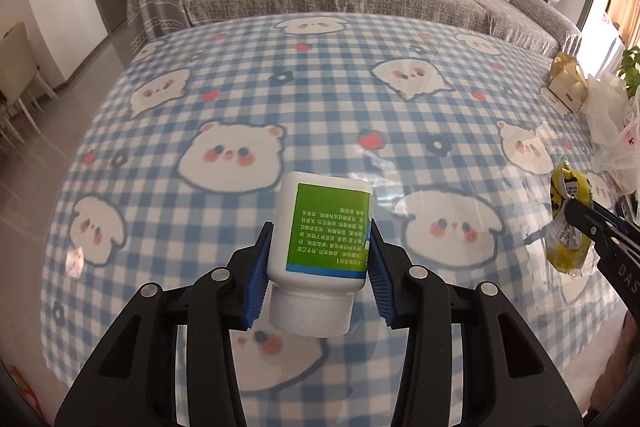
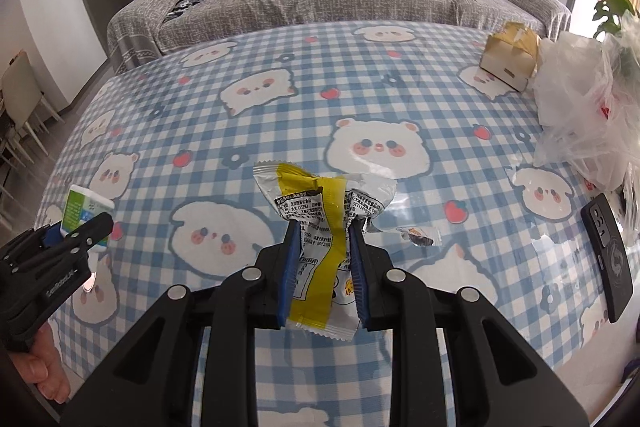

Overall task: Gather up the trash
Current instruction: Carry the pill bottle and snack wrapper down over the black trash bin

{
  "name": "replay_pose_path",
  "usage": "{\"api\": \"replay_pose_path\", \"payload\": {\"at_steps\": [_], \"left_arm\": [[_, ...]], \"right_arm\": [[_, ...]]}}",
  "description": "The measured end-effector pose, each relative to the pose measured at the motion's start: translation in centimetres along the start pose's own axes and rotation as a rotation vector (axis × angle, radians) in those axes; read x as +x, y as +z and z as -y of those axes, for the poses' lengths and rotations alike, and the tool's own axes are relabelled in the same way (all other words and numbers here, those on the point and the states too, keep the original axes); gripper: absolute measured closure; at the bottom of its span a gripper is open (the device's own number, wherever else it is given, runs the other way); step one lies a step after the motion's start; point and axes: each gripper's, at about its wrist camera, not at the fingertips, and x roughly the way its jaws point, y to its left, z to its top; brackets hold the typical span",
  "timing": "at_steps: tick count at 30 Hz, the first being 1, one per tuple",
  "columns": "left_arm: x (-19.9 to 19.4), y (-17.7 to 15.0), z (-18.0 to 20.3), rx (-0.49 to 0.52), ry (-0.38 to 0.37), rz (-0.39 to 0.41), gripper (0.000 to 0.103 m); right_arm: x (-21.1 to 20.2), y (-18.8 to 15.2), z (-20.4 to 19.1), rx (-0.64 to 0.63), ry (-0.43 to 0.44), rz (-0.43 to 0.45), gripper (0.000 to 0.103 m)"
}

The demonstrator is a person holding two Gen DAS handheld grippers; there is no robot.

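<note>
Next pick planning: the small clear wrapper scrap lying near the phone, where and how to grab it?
The wrapper scrap lies flat on the tablecloth, so come from above and pinch its raised, crinkled dark middle. The phone is on its right; approaching from the left looks safer.

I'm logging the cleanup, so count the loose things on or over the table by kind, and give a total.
Bottle: 1
Wrappers: 2
Phone: 1
Box: 1
Bags, bunched pile: count unclear
Total, bags excluded: 5
</note>
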Motion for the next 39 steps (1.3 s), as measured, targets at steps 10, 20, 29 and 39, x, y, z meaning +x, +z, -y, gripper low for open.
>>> {"api": "replay_pose_path", "payload": {"at_steps": [10,20,29,39], "left_arm": [[-4.0,-5.1,-3.1,-0.058,-0.012,0.01,0.06],[-6.7,-8.6,-4.9,-0.076,-0.012,0.014,0.061],[-8.5,-11.9,-6.2,-0.087,-0.012,0.011,0.061],[-11.5,-17.3,-8.4,-0.104,0.0,0.009,0.061]], "right_arm": [[-2.3,-3.2,-3.4,-0.07,0.039,0.014,0.08],[-5.5,-5.9,-4.0,-0.069,0.049,0.038,0.08],[-8.1,-8.8,-5.3,-0.089,0.055,0.051,0.08],[-11.1,-13.5,-7.8,-0.119,0.076,0.058,0.08]]}}
